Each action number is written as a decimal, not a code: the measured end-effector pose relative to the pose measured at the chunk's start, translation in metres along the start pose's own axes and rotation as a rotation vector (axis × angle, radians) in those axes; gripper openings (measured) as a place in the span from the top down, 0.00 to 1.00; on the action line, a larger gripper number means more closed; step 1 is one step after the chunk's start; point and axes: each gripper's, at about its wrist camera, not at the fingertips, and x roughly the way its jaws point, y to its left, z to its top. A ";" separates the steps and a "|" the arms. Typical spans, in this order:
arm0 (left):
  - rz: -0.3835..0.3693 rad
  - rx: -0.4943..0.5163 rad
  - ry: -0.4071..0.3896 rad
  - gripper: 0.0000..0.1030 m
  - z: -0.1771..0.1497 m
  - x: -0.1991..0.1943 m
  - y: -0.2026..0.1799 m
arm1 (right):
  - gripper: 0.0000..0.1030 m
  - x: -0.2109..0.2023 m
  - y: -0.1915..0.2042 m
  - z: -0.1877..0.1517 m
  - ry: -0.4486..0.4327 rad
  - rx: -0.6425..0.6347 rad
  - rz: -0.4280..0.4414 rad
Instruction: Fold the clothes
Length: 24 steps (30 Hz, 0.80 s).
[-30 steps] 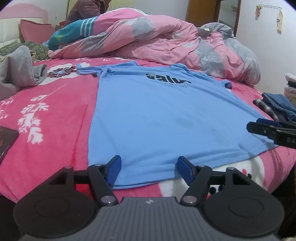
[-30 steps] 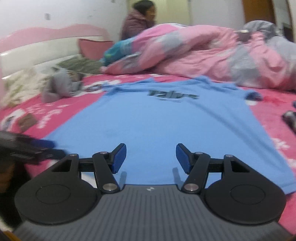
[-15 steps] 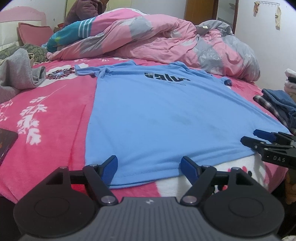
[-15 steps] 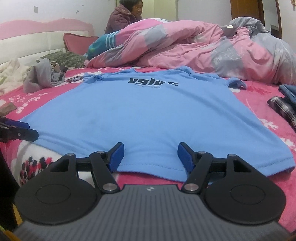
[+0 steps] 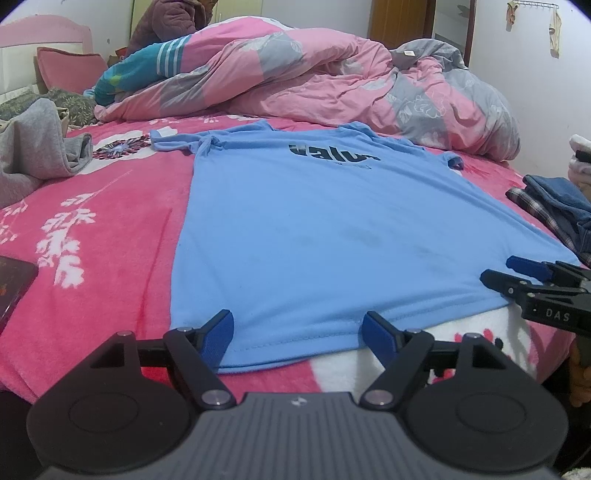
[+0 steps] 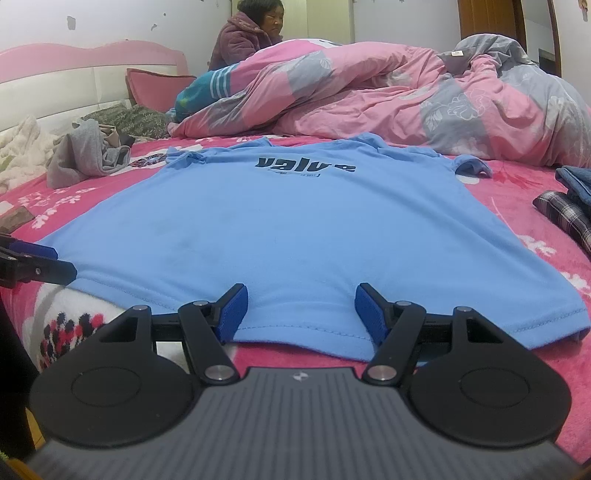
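A light blue T-shirt with dark lettering lies flat on the pink bed cover, its hem toward me. My left gripper is open at the hem's left part, and the cloth edge lies between its blue pads without being pinched. My right gripper is open in the same way over the right part of the hem of the T-shirt. Each gripper shows in the other's view: the right gripper at the far right, the left gripper at the far left.
A bunched pink and grey quilt fills the back of the bed. A grey garment lies at left, and folded dark and plaid clothes at right. A person sits behind the quilt. A dark flat object lies near the left edge.
The right gripper has come down to the shirt's hem and its view has steadied. The left gripper's jaws have spread a little wider; it stays in the same place.
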 end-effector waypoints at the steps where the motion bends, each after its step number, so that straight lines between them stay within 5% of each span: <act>1: 0.007 0.002 -0.002 0.24 0.001 -0.002 -0.001 | 0.37 0.000 0.000 0.000 0.000 0.000 0.001; 7: 0.040 0.028 -0.066 0.22 0.008 -0.027 -0.006 | 0.37 0.000 -0.002 0.000 -0.003 0.004 0.004; 12: -0.019 0.067 -0.141 0.17 0.026 -0.038 -0.017 | 0.36 0.001 -0.002 -0.001 -0.008 0.009 -0.001; 24: -0.144 0.119 -0.081 0.17 0.076 0.049 -0.065 | 0.34 -0.030 -0.029 0.030 -0.019 0.073 0.066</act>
